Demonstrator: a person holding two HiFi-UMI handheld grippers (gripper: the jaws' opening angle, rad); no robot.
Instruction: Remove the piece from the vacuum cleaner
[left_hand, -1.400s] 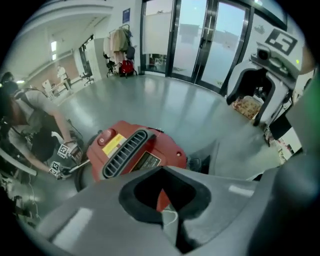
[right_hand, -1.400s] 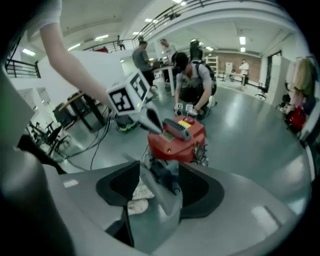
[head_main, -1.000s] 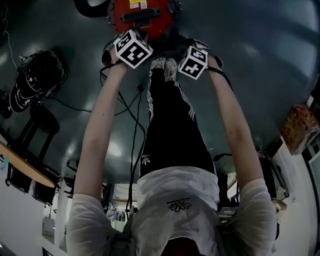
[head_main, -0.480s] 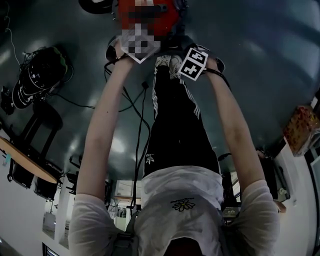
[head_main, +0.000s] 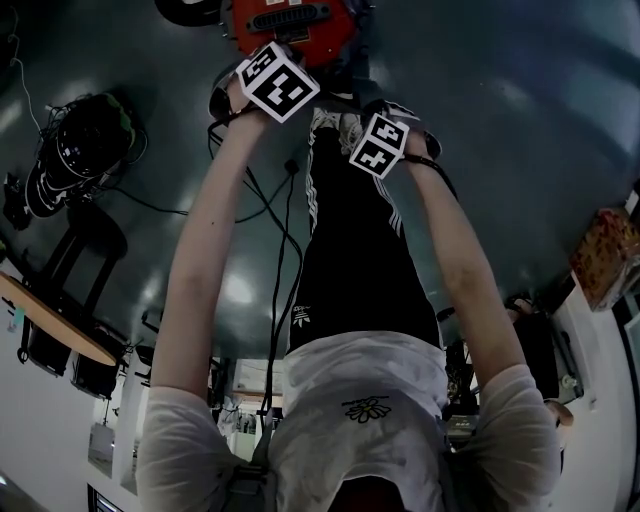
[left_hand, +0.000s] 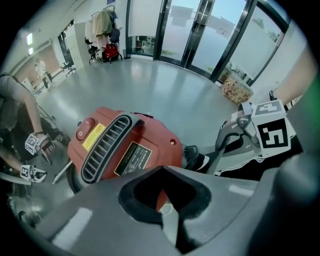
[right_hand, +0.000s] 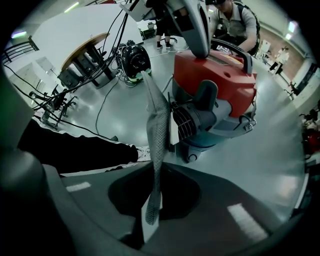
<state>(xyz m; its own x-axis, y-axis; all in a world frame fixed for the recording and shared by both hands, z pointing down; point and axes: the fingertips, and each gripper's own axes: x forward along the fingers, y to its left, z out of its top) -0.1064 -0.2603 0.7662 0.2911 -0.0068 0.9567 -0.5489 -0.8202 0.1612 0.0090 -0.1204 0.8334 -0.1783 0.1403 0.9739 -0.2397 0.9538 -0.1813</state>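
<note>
Mesh piece in my right gripper, my left gripper over the red vacuum cleaner

My right gripper (right_hand: 152, 210) is clamped on the lower end of a thin grey mesh piece (right_hand: 157, 130). The piece stands up out of the jaws, seen edge-on. It crosses in front of the left edge of the vacuum cleaner (right_hand: 215, 85), by its dark side grille (right_hand: 187, 122), and I cannot tell whether they touch there. The vacuum cleaner stands on the grey floor (right_hand: 100, 110), just past my shoes in the head view. My left gripper (left_hand: 167, 207) hangs over the red top by the long vent (left_hand: 102, 147) and the black label (left_hand: 132, 157). Its jaws are drawn together, with only a sliver of gap. Something small and pale shows at that gap, too unclear to name.
</note>
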